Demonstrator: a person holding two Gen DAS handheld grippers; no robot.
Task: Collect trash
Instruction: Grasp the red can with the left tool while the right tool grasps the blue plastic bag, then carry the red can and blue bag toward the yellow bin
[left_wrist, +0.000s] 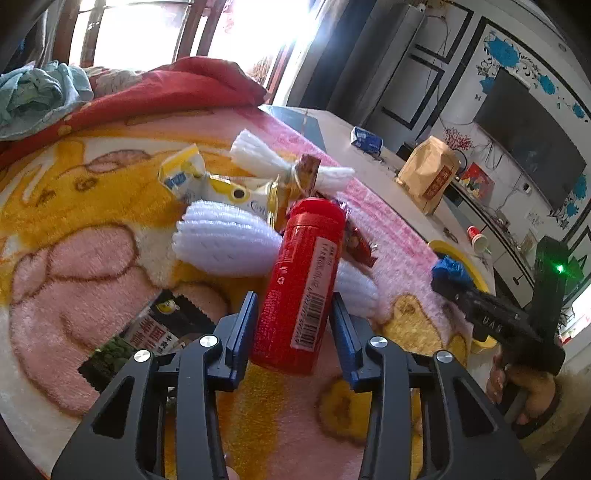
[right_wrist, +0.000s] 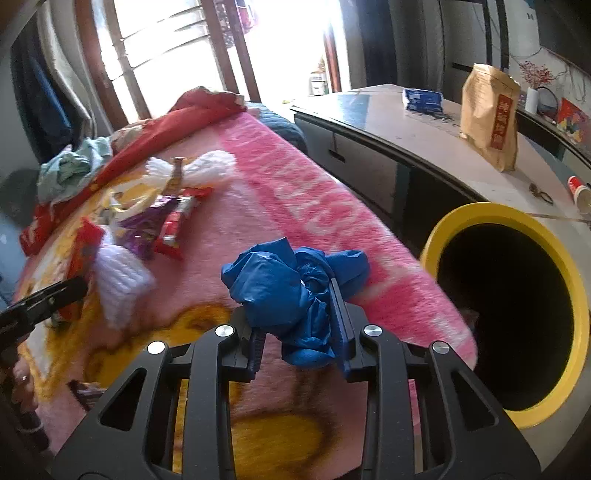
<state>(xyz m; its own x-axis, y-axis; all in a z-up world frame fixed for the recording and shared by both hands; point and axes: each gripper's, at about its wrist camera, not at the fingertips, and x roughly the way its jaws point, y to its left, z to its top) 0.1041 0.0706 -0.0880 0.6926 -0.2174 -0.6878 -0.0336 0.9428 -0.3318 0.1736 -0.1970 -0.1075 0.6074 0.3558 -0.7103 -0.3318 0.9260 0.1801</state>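
My left gripper (left_wrist: 293, 306) is shut on a red bottle (left_wrist: 301, 280) and holds it over the pink and yellow blanket (left_wrist: 74, 266). Behind it lie white foam nets (left_wrist: 225, 240), a yellow carton (left_wrist: 184, 173) and snack wrappers (left_wrist: 360, 242). My right gripper (right_wrist: 295, 314) is shut on a crumpled blue plastic bag (right_wrist: 284, 288), just left of the yellow-rimmed bin (right_wrist: 576, 306), whose dark mouth faces the camera. The right gripper also shows in the left wrist view (left_wrist: 448, 275) with the blue bag, at the bin's rim (left_wrist: 448, 248). More wrappers (right_wrist: 173, 221) and a foam net (right_wrist: 122, 284) lie on the blanket.
A grey table (right_wrist: 406, 133) stands to the right with a brown paper bag (right_wrist: 489, 118), a blue packet (right_wrist: 423, 99) and a red paper cup (right_wrist: 580, 190). Red bedding (left_wrist: 177, 85) and a teal cloth (left_wrist: 40, 96) lie at the far side. A dark printed packet (left_wrist: 147, 332) lies under my left fingers.
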